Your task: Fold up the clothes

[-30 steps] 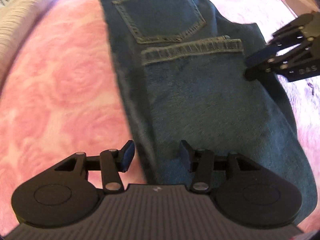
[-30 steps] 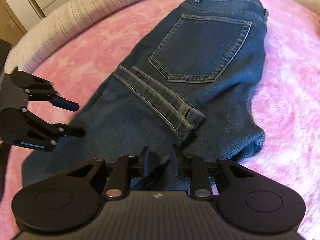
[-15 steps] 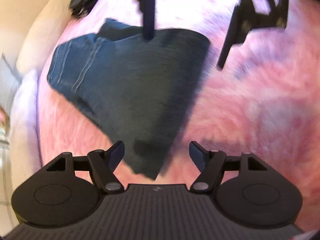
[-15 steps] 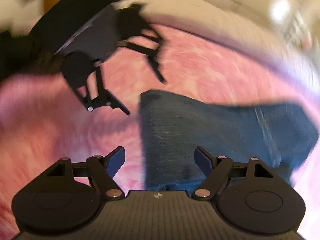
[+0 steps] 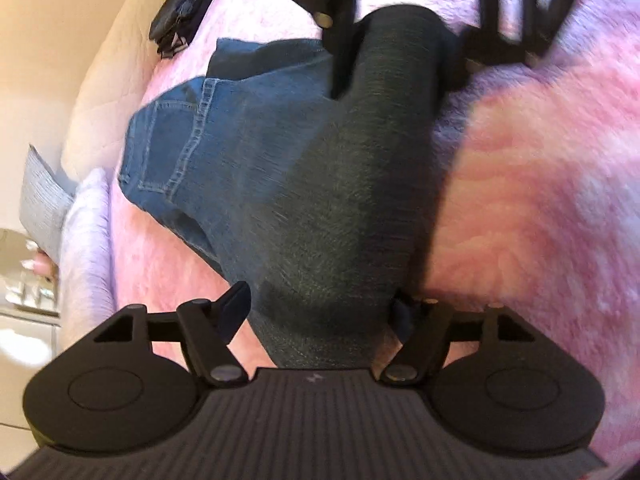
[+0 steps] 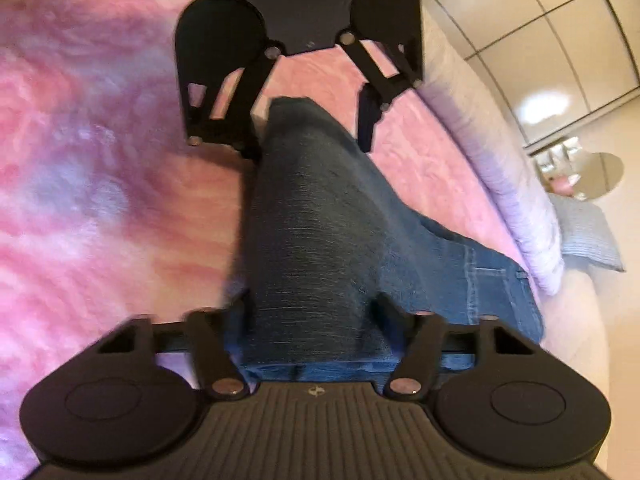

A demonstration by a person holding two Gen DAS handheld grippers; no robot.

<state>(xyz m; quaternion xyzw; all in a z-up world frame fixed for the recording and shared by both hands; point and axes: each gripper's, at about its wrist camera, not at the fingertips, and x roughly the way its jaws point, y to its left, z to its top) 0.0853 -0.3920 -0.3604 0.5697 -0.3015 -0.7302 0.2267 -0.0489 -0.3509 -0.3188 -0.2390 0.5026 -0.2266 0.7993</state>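
**Desk editor:** Claw positions, please, and why are they facing each other?

**Photographer:** Left claw (image 5: 320, 312) stands open around one end of the folded jeans (image 5: 340, 200). The right claw (image 6: 314, 308) is at the opposite end, its jaws closing with denim between them. Motion blur hides whether its pads are pressing yet.

**Desk editor:** And the garment?

**Photographer:** The jeans lie on a pink blanket (image 5: 520, 200), with the pocket and waistband section spreading to one side of the line between the claws. Taking both ends of that folded edge would likely let the person lift it evenly for another fold.
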